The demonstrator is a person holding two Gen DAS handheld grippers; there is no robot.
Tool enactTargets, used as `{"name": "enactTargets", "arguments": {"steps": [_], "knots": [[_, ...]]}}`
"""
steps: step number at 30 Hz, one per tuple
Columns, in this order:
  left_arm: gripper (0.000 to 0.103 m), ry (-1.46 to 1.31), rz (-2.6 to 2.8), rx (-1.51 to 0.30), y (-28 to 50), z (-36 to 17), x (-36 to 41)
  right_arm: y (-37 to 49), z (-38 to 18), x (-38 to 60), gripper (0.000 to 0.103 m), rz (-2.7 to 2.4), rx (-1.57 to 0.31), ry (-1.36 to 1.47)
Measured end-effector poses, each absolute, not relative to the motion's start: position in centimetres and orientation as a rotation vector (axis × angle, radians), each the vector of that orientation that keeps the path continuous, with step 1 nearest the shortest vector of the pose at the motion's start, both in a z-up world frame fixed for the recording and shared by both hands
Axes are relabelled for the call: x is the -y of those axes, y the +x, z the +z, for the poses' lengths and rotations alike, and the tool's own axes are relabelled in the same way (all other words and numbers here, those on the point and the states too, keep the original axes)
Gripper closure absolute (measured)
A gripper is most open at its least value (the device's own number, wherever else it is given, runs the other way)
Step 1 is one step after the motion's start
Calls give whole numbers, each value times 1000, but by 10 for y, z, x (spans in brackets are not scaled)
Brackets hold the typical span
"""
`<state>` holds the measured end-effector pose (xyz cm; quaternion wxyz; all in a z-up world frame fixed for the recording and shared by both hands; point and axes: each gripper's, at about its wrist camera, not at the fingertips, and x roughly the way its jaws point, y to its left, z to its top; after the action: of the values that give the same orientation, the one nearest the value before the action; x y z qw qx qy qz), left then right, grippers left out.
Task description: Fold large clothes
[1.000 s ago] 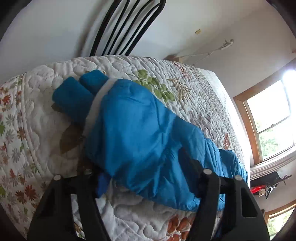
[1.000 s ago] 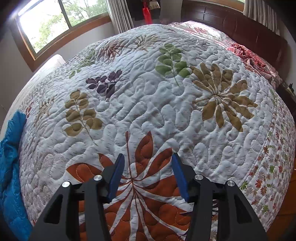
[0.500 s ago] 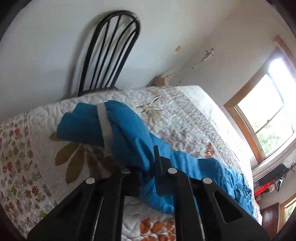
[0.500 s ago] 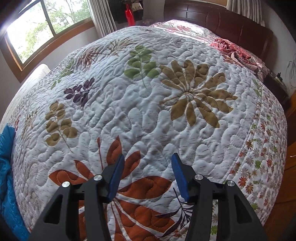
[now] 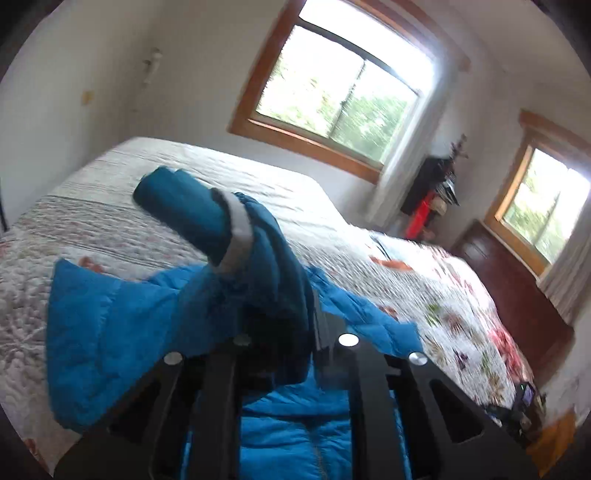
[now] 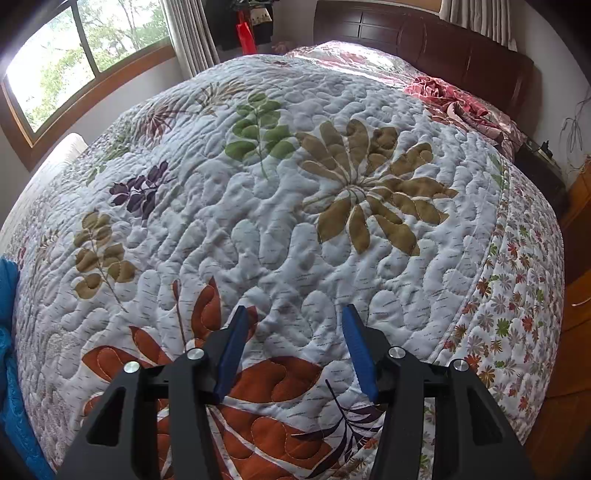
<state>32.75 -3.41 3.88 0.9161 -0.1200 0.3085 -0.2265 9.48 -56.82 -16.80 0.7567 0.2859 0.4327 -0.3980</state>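
Observation:
In the left wrist view a blue padded jacket (image 5: 110, 332) is lifted off the quilted bed (image 5: 443, 288). Its sleeve, with a white band (image 5: 238, 229) and a dark blue cuff (image 5: 177, 206), drapes over my left gripper (image 5: 280, 325). Bunched blue fabric fills the gap between that gripper's jaws, which are opening; the left finger is hidden under cloth. More of the jacket, with its zip, hangs below. My right gripper (image 6: 293, 319) stands open just above the leaf-patterned quilt (image 6: 332, 155), nothing between its blue pads. A strip of the jacket (image 6: 7, 295) shows at that view's left edge.
A dark wooden headboard (image 6: 424, 40) and a crumpled red-patterned cover (image 6: 461, 99) lie at the far end of the bed. Windows (image 5: 332, 88) line the far wall. A red item (image 6: 245, 33) hangs between them. The bed's edge and a wooden floor (image 6: 554, 424) are at the right.
My left gripper has closed on the jacket's sleeve and swung up and round with it, now facing the windows instead of the chair. The right gripper has hardly moved.

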Motion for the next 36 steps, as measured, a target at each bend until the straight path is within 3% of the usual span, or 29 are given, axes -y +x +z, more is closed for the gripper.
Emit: {"name": "enactTargets", "arguments": {"steps": [3,4,16,27,36], "knots": [[40,-155,-524,-681,325,22,73,96,-168,568,50,-868,-947,617],[35,-146,-526,-676,322,19,73,96,-168,567,50,-867,-946,616],[35,-154,-213,-844,361,-42,-44,152,-121,495,50,-605,-916,462],[32,-137,-212,-914,378,-84,-48,296,-56,320,50,3,-950,307],[31,-173,-246,-937,387,-91,-53,380,-85,276,50,9,-1058,290]]}}
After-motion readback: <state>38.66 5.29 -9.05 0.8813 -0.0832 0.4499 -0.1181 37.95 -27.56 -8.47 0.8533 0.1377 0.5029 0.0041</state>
